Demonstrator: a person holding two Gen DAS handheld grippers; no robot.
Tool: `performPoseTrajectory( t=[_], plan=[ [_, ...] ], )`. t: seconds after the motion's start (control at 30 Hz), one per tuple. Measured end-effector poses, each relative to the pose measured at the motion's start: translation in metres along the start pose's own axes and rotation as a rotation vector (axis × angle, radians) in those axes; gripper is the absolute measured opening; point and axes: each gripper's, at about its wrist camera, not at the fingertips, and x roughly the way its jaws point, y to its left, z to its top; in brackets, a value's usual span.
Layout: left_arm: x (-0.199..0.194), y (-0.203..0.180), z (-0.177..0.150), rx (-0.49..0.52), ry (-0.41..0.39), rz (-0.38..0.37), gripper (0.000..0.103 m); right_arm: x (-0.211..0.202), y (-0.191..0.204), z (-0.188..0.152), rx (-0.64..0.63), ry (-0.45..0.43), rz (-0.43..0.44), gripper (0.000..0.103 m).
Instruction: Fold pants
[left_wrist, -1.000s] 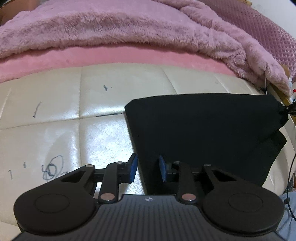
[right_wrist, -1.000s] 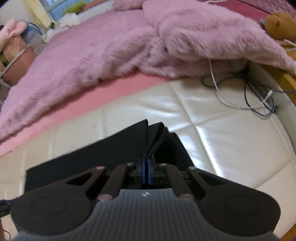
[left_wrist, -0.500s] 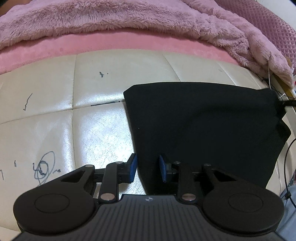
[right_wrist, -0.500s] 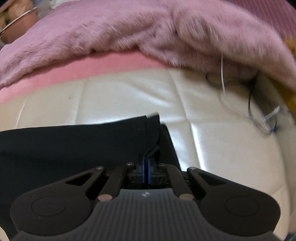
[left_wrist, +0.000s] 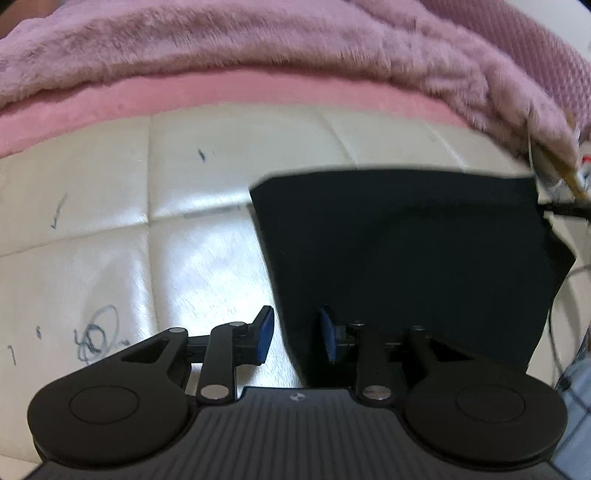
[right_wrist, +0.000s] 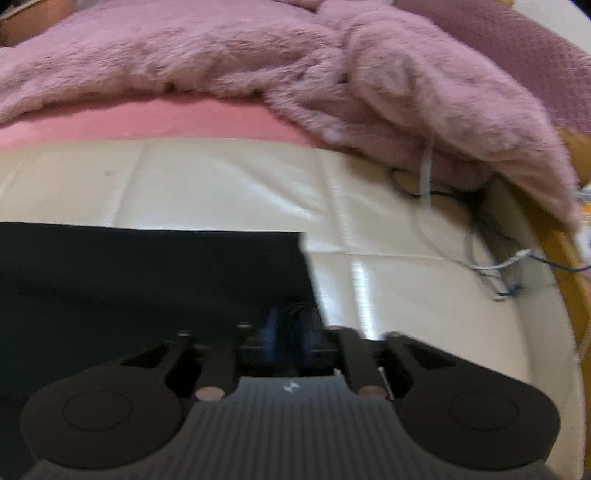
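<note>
Fold laid down, grippers letting go

Your left gripper (left_wrist: 295, 338) straddles the folded black fabric pants' (left_wrist: 406, 251) near edge, unclenched; your right gripper (right_wrist: 288, 334) has just been opening over their corner. They lie flat on the cream quilted mattress (left_wrist: 184, 177); tidying remains.

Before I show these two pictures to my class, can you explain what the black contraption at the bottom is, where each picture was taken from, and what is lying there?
No robot here: a person holds a two-finger clamp in each hand, each with a camera looking along its fingers. The left gripper stands open, straddling the edge of the folded black pants, which lie flat on a cream padded surface. The right gripper has just been opening at the pants' opposite end; it looks released, though blur obscures this. A fluffy pink blanket lies behind, and loose cables lie to the right.
</note>
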Motion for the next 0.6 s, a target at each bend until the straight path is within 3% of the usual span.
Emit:
performPoseTrajectory(
  t=[0.1, 0.27, 0.3, 0.37, 0.47, 0.6],
  plan=[
    [-0.008, 0.009, 0.012, -0.028, -0.048, -0.021, 0.032, -0.018, -0.009, 0.0, 0.002, -0.034, -0.038, 0.016],
    [0.006, 0.01, 0.043, -0.052, -0.101, -0.01, 0.016, -0.048, 0.0, 0.004, 0.001, -0.143, 0.102, 0.014],
    [0.012, 0.009, 0.048, -0.058, -0.102, -0.007, 0.015, -0.047, 0.007, 0.004, -0.023, -0.141, 0.116, 0.008],
    [0.028, 0.008, 0.058, -0.054, -0.085, -0.003, 0.011, -0.038, 0.02, 0.004, -0.063, -0.12, 0.118, 0.007],
    [0.045, 0.009, 0.061, -0.028, -0.06, 0.06, 0.005, -0.017, 0.02, 0.002, -0.016, -0.077, 0.123, 0.006],
    [0.052, 0.01, 0.064, 0.006, -0.075, 0.115, 0.005, -0.001, 0.012, -0.01, 0.015, -0.037, 0.105, 0.001]
  ],
)
